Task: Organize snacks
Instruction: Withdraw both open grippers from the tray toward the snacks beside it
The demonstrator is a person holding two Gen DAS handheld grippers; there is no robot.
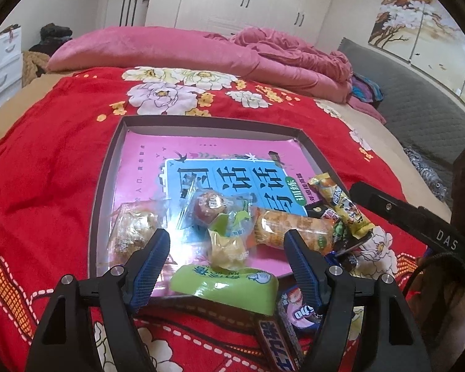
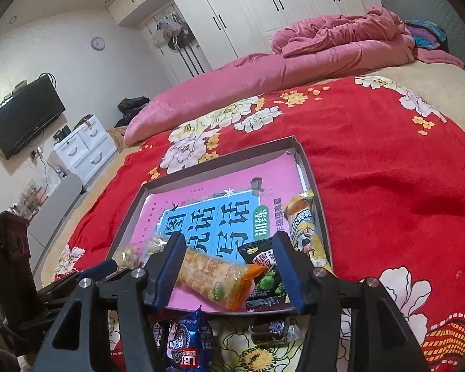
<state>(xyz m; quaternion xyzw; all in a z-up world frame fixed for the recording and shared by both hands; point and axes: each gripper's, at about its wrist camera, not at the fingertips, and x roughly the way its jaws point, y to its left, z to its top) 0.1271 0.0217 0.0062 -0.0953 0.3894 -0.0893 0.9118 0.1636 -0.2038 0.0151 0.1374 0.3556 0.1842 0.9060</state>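
Right tongs [image 2: 229, 266] parted, empty, orange snack pack [image 2: 215, 280] lying loose between them

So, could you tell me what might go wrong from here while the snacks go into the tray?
The green packet lies across the tray's near rim and could slide off onto the red blanket. The cracker roll lies between the open right gripper fingers, touching neither; moving off carelessly could nudge it.
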